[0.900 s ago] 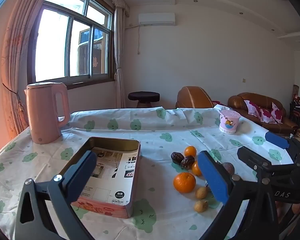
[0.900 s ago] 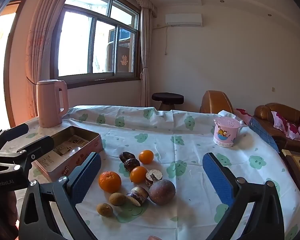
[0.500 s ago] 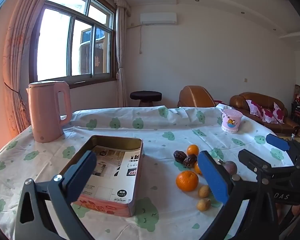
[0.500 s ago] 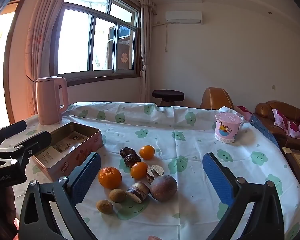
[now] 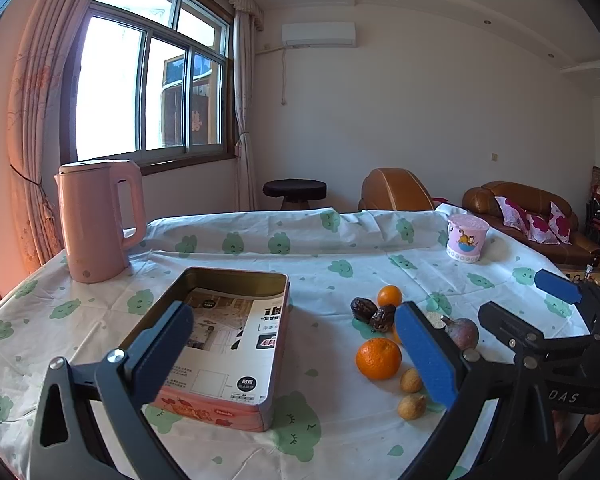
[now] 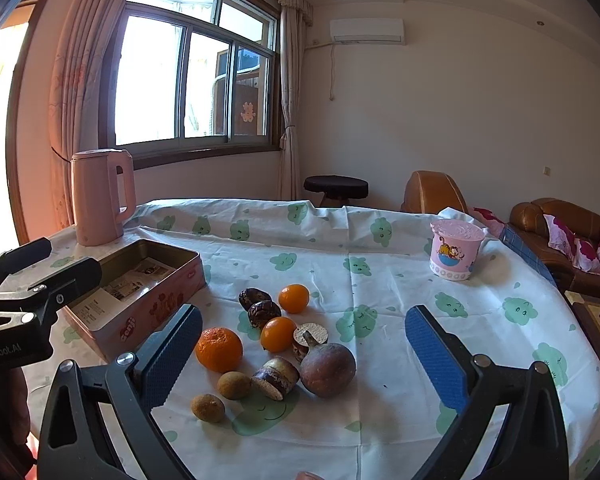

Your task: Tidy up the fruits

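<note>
An open pink tin box [image 5: 236, 344] with printed paper inside lies on the table; it also shows in the right wrist view [image 6: 140, 292]. Right of it lies a fruit cluster: a large orange [image 6: 219, 349], two small oranges [image 6: 294, 298], dark dates [image 6: 256, 306], a brown-purple round fruit [image 6: 327, 368], small brown longans [image 6: 208, 407] and cut pieces [image 6: 276, 376]. My left gripper [image 5: 296, 354] is open and empty, above the box's near end. My right gripper [image 6: 304, 360] is open and empty, above the fruits.
A pink kettle [image 5: 96, 220] stands at the table's far left. A pink cup [image 6: 454, 249] stands at the far right. The tablecloth [image 6: 380, 280] is white with green cloud prints. A stool, armchair and sofa stand beyond the table.
Both grippers have moved slightly forward and down toward the table; box and fruits look a little nearer. Nothing was grasped or moved.
</note>
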`<state>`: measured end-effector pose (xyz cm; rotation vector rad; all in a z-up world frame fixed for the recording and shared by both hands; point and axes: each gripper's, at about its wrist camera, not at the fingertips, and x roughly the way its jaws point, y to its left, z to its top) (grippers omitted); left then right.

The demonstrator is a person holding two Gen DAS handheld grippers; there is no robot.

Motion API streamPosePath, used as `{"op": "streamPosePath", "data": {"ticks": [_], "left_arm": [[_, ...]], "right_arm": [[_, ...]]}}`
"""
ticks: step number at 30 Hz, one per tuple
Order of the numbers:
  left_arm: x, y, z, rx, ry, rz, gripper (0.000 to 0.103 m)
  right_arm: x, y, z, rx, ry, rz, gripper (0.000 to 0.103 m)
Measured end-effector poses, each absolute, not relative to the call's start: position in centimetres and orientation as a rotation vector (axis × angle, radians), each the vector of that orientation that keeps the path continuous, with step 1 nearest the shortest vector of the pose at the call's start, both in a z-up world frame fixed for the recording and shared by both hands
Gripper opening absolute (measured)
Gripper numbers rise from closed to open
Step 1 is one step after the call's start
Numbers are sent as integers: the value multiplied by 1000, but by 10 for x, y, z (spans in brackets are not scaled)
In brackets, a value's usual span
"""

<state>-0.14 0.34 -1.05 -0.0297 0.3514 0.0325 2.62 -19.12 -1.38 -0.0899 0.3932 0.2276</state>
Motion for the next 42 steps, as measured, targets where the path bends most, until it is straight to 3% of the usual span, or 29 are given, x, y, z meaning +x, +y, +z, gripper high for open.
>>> {"op": "streamPosePath", "data": {"ticks": [42], "left_arm": [[-1, 5, -11, -34, 353, 31, 103]], "right_arm": [[25, -184, -24, -91, 412, 233, 102]]}}
